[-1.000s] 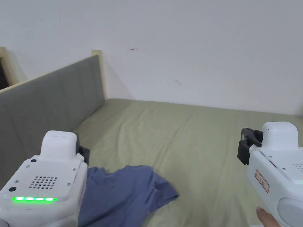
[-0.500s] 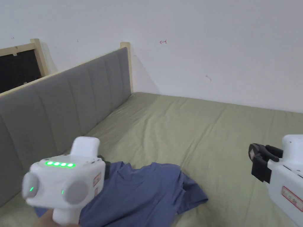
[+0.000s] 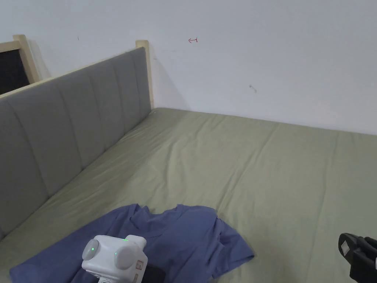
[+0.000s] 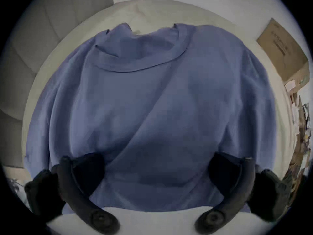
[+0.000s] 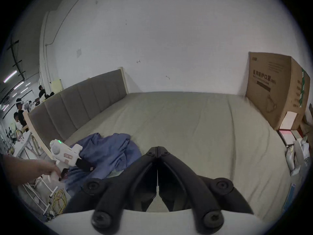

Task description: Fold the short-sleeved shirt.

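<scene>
Blue short-sleeved shirt lies rumpled at the near edge of the bed; my left gripper, jaws apart, hangs over its body and should flatten it first, while my right gripper, jaws together, waits clear.

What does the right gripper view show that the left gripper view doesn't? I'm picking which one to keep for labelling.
Right gripper view alone: its own jaws closed together, the left gripper over the shirt, and people beyond the headboard. Left gripper view alone: the shirt's neckline close up between wide-open jaws. Both: the blue shirt, the green bed sheet, the cardboard box.
</scene>
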Motion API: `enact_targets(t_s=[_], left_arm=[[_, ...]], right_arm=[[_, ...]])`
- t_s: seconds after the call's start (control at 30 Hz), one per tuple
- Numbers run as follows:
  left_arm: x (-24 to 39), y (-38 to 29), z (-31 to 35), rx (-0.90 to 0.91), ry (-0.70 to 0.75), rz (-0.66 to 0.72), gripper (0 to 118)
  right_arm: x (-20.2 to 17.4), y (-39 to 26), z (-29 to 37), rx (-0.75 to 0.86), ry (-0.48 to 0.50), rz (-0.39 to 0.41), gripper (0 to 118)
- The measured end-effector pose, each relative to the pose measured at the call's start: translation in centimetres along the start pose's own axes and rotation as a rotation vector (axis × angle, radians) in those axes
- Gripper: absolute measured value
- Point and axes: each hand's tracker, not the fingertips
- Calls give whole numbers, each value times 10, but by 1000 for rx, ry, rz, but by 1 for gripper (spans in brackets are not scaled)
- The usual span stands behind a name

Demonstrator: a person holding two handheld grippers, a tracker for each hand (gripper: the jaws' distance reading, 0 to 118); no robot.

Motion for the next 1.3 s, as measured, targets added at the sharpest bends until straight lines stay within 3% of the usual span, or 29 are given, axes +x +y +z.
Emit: enact_targets(t_s=[0.17,0.2,0.23,0.27,0.3,0.33,0.43,0.53,0.63,0.8,0.93,1.13,1.3], left_arm=[[-7,-11,10,38,-59,39,118],[-8,-12,16,43,-62,39,110],[-7,-15,23,61,-57,38,98],[-8,-17,31,86,-40,36,76],[-12,-20,36,124,-49,40,28],[-17,-22,48,166,-59,53,3],[-35,-26,78,229,-87,87,3],[-32,-17,126,351,17,-40,3],[-17,-9,181,449,-35,-89,3],[43,19,265,596,-126,-257,3],[127,32,280,537,-113,-476,3],[172,32,275,560,-171,-421,3],[184,50,315,686,-265,-273,3]], right_arm=[[4,-6,-1,-8,2,-31,0],[5,-6,-2,-10,5,-36,0],[5,-6,-1,-11,7,-38,0],[6,-6,0,-12,9,-38,0],[6,-5,2,-10,12,-37,0],[5,-3,5,-5,13,-37,0],[7,0,18,17,20,-44,0],[11,5,32,38,24,-53,0],[19,9,49,75,10,-59,0],[36,19,80,153,-28,-98,0],[56,29,107,216,-68,-148,0],[80,27,142,268,-97,-199,0],[94,23,156,273,-117,-211,0]])
